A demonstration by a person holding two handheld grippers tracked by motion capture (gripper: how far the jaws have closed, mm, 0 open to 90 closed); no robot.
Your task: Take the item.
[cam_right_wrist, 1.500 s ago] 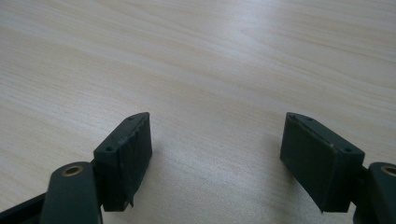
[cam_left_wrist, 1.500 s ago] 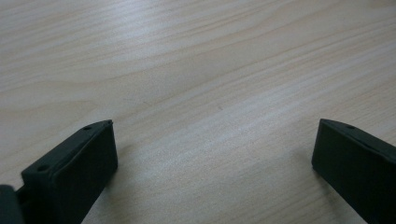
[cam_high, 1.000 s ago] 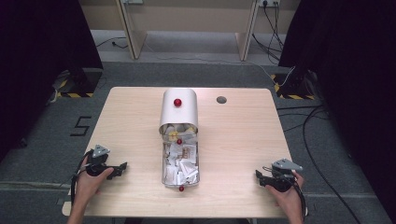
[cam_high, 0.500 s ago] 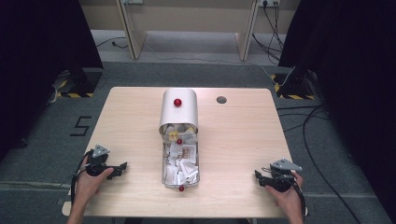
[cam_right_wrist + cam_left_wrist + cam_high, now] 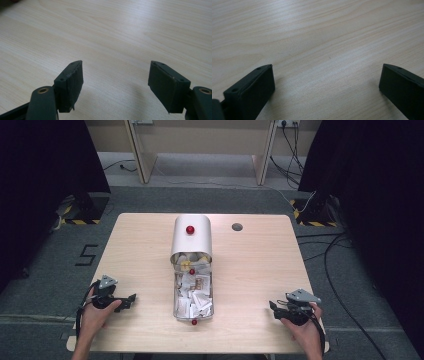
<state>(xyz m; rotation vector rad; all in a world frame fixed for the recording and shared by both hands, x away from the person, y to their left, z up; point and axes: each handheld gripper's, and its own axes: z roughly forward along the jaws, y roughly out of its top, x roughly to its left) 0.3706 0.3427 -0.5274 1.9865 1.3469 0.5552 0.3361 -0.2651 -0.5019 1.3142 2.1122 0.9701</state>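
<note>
Nothing much has shifted over the last second: both hands stay parked at the near edge of the table (image 5: pixel 150 245), and the container in the middle has not moved. That suggests the work has not begun, or sits at a pause, with no reach yet under way.

The left gripper (image 5: pixel 131 298) rests low over the wood with its jaws spread wide and nothing between them; its own view looks along them onto bare grain. The right gripper (image 5: pixel 273 307) is likewise wide and empty, its jaws framing plain tabletop.

The thing nearest both is the clear tray (image 5: pixel 193 295), heaped with what look like small white packets, though they are too small to read for certain. It lies off to the right of the left gripper and off to the left of the right gripper, well apart from each, roughly midway between them. A white rounded cover (image 5: pixel 192 237) with a red knob (image 5: pixel 190 229) sits over the tray's far end, beyond both grippers. Another small red knob (image 5: pixel 194 322) marks the tray's near end.
</note>
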